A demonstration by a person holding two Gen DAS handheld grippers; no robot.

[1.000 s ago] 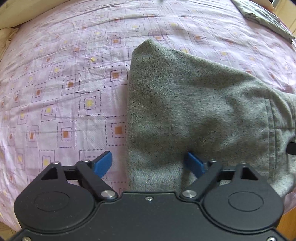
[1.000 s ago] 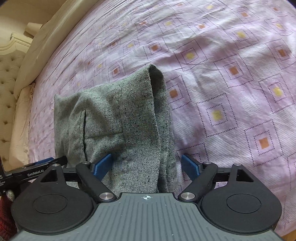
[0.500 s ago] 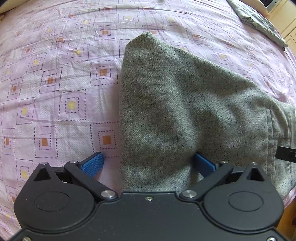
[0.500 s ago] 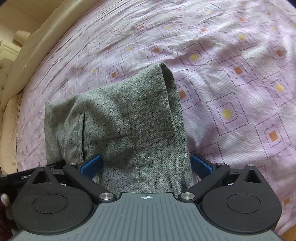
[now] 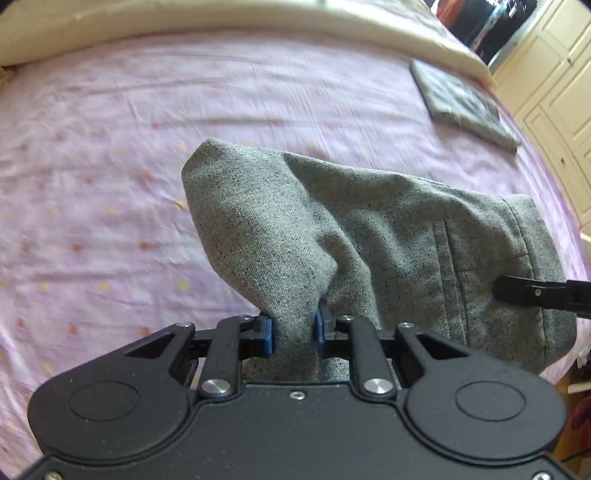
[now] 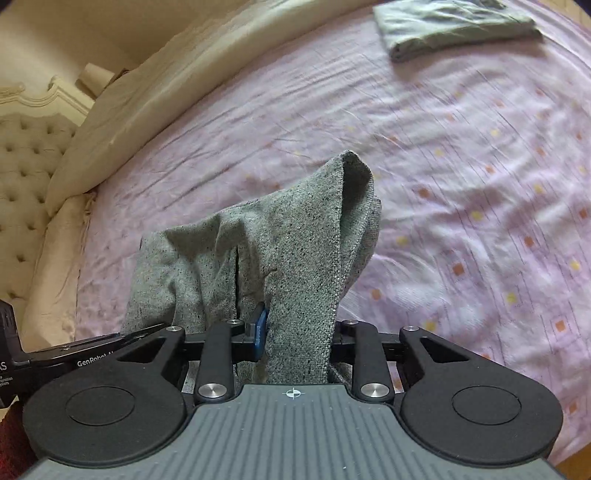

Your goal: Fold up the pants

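Note:
The grey speckled pants are bunched up and lifted off the pink patterned bed sheet. My left gripper is shut on one near edge of the pants. My right gripper is shut on the other near edge, by the seam; the cloth hides its right finger. The right gripper's tip shows at the right of the left wrist view, against the pants. The left gripper's body shows at the left of the right wrist view.
A folded grey garment lies on the far side of the bed; it also shows in the right wrist view. A cream pillow and tufted headboard sit at the left. Cream wardrobe doors stand at the right.
Both grippers have closed on the near edge of the pants and lifted it off the sheet. The views have tilted up, so more of the far bed shows.

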